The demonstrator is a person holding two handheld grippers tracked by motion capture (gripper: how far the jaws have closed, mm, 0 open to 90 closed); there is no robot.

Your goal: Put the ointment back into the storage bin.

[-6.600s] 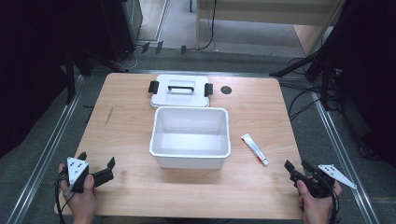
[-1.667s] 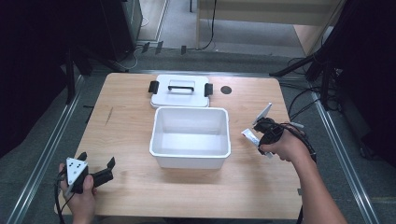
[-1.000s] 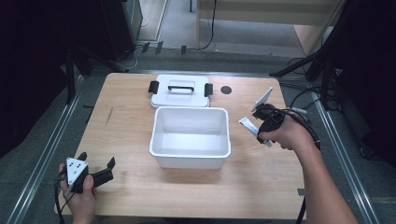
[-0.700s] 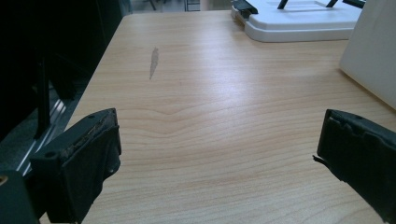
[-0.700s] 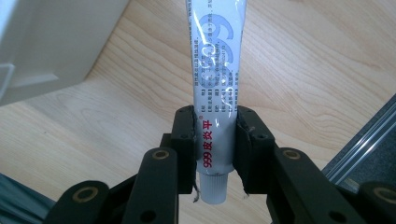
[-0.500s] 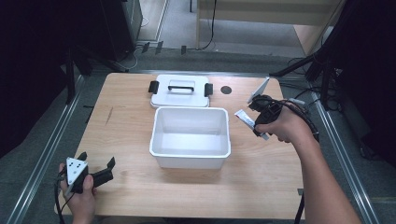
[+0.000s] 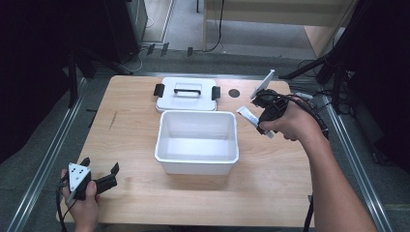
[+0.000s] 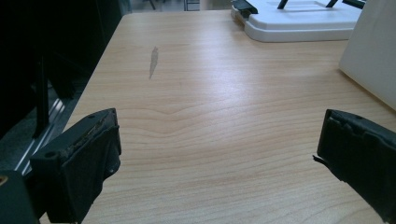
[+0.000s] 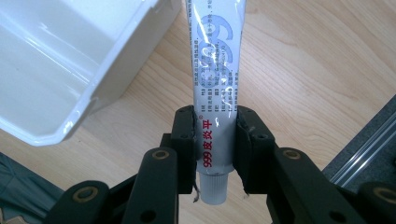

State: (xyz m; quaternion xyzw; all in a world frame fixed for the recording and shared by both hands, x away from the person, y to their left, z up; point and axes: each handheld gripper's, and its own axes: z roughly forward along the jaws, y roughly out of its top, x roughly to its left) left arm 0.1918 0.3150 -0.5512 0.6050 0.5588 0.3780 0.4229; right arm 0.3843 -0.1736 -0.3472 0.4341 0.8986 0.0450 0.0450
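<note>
A white ointment tube (image 9: pixel 215 88) with blue and red print is clamped near its cap end between the jaws of my right gripper (image 9: pixel 215 140). In the high view that right gripper (image 7: pixel 263 113) hangs above the table just right of the white open bin (image 7: pixel 197 159), with the tube (image 7: pixel 247 116) pointing toward the bin's right rim. My left gripper (image 7: pixel 100 176) rests at the table's front left corner, jaws wide apart. In the left gripper view its fingers (image 8: pixel 79 158) stand over bare wood with nothing between them.
The bin's white lid (image 7: pixel 186 94) with black clips and a handle lies behind the bin. A dark round hole (image 7: pixel 234 92) sits in the tabletop to the lid's right. Metal rails run along both table sides. The bin wall (image 9: pixel 70 60) is close at the right gripper's left.
My right gripper has lifted the tube off the table and carried it up and leftward, closer to the bin's right rim. The left gripper has stayed put.
</note>
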